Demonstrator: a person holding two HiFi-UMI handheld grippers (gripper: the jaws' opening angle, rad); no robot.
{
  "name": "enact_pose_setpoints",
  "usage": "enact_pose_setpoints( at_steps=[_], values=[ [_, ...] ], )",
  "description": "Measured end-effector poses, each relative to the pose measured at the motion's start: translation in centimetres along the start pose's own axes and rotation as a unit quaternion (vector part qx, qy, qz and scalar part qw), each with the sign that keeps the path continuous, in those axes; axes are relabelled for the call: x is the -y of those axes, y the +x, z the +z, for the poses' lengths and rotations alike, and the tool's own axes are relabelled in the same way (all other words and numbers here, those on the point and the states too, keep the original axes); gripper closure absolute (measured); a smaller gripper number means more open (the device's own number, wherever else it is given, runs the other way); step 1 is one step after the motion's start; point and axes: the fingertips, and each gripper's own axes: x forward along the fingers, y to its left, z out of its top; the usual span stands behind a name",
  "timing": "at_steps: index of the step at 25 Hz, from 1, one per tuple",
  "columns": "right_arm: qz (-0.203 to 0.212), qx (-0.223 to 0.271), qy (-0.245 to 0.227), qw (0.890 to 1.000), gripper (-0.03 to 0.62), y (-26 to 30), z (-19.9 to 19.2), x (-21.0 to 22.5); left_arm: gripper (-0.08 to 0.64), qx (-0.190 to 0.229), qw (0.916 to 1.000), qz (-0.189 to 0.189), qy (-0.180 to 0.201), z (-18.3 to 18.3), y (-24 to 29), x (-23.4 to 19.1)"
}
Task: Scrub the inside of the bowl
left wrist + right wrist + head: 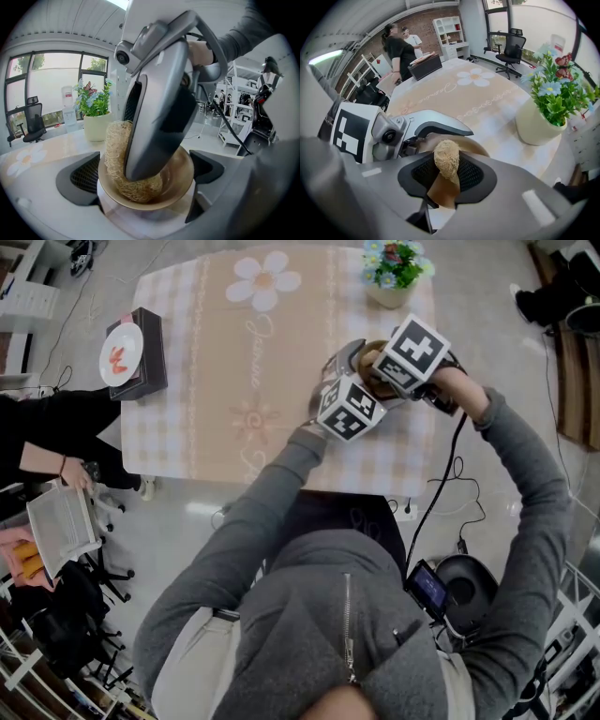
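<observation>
Bowl (180, 176) clamped across rim by left gripper (146, 186) jaws, at near-right part of table (216, 381), close to flower pot (389, 289). Right gripper (446, 177) jaws pinched tight on loofah scrubber (446, 158); scrubber pressed against bowl's inner wall.

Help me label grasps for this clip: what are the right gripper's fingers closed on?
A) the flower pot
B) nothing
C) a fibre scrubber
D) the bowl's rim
C: in the right gripper view, the right gripper has its fingers shut on the straw-coloured fibre scrubber. The left gripper view shows it pressed into the bowl, which the left gripper holds.
</observation>
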Motion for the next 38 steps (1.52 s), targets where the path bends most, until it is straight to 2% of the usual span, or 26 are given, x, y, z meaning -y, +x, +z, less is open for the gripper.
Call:
enact_pose_setpoints(
  at_steps=[18,38],
  values=[
    [-0.031,0.035,0.021,0.999,0.489,-0.4,0.3,1.3,-0.025,-0.002,1.0000,0.000,-0.002,0.0,0.0,0.0],
    [-0.063,0.027,0.007,0.998,0.489,-0.8,-0.4,2.4,-0.025,0.000,1.0000,0.000,-0.002,0.0,0.1,-0.1]
  ],
)
